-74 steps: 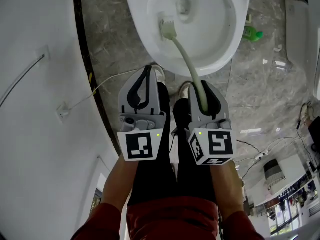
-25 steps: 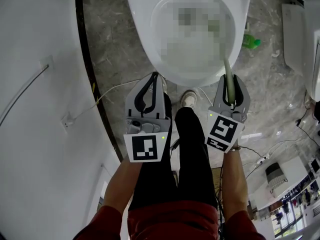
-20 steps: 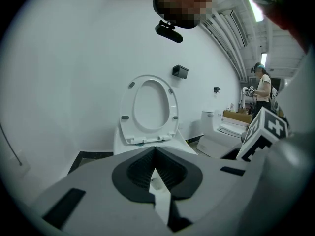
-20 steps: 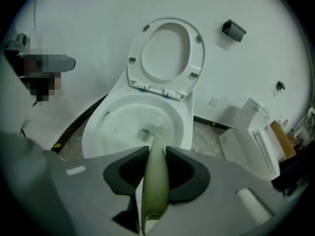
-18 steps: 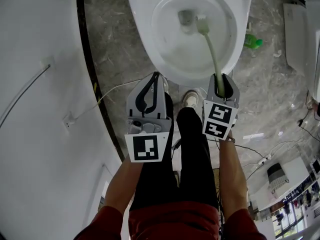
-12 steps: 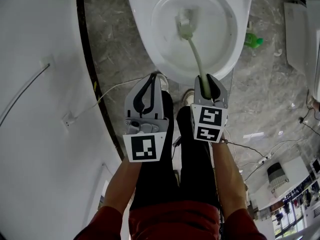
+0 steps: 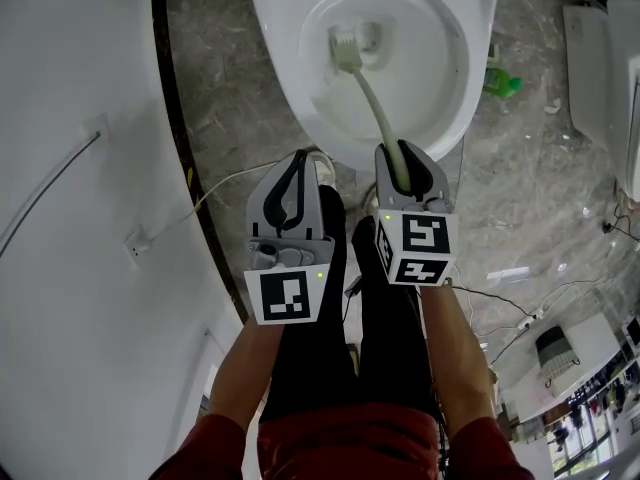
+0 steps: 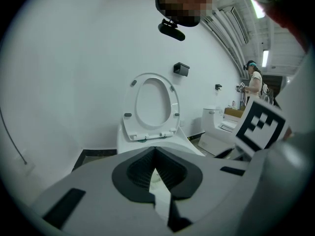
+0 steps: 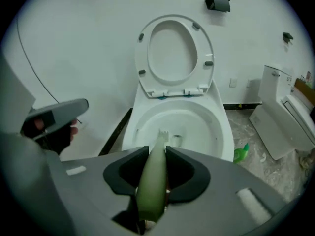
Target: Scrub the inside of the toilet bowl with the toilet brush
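Right gripper (image 7: 400, 154) (image 9: 156, 154) is mine to scrub with, and its two grey jaws are clamped on the pale green plastic handle of the toilet brush (image 7: 376, 108) (image 9: 151, 183). In the head view the handle runs up and to the left from the jaws, over the near rim, and down into the white ceramic toilet bowl (image 7: 288, 80) (image 9: 222, 127) at the top centre of the frame. The brush's white bristle head (image 7: 344, 48) (image 9: 163, 135) sits deep in the bowl, just left of the drain opening (image 7: 371, 37) (image 9: 176, 140).

My left gripper (image 7: 297, 160) (image 8: 156, 154) hangs lower left of the bowl in the head view. Its jaw tips are together with nothing between them, and it is off the rim.

The white oval toilet seat (image 9: 207, 53) (image 8: 129, 107) stands raised against the white wall. A small bright green plastic bottle (image 7: 501, 78) (image 9: 240, 153) lies on the grey marbled floor (image 7: 215, 88) at the upper right, just beside the bowl. My black trouser legs (image 7: 330, 368) fill the lower centre, beneath both grippers.
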The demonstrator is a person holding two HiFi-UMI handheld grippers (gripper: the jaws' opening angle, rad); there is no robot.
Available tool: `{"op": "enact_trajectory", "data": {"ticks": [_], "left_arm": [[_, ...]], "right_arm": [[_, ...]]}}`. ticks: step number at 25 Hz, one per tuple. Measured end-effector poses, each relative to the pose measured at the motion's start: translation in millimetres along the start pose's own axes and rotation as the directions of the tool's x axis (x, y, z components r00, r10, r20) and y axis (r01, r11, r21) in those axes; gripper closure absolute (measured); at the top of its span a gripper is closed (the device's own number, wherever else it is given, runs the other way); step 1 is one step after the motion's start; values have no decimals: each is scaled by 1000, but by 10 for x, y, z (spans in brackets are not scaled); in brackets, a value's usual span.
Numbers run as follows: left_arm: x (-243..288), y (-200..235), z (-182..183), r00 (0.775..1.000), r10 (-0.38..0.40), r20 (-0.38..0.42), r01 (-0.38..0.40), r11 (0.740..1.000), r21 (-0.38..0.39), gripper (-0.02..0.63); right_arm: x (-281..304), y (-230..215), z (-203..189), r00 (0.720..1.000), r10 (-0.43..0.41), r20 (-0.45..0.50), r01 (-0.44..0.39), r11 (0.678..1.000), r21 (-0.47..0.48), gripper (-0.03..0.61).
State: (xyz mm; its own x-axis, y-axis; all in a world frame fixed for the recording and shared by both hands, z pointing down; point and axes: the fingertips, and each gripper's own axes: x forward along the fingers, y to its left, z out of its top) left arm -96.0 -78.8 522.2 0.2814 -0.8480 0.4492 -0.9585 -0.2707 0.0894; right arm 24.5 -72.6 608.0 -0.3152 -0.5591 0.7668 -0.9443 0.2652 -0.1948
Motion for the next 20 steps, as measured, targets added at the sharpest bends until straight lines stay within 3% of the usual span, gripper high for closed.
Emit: {"op": "enact_trajectory", "data": {"ticks": [6, 14, 17, 20], "left_arm": [[14, -87, -36, 999, -30, -13, 30, 999, 15, 609], [51, -95, -16, 999, -28, -16, 28, 1000, 9, 608], [58, -81, -3, 1000, -23, -6, 23, 1000, 5, 609], [30, -69, -34, 1000, -25, -14, 25, 1000, 4, 609]], "right_arm": [[177, -544, -174, 980, -194, -54, 182, 967, -178, 460], [-263, -869, 241, 938, -330, 101, 345, 900, -265, 460], [-55, -869, 0, 947, -320, 32, 318, 920, -230, 460], [230, -793, -300, 960, -270, -73, 259, 956, -134, 459]]}}
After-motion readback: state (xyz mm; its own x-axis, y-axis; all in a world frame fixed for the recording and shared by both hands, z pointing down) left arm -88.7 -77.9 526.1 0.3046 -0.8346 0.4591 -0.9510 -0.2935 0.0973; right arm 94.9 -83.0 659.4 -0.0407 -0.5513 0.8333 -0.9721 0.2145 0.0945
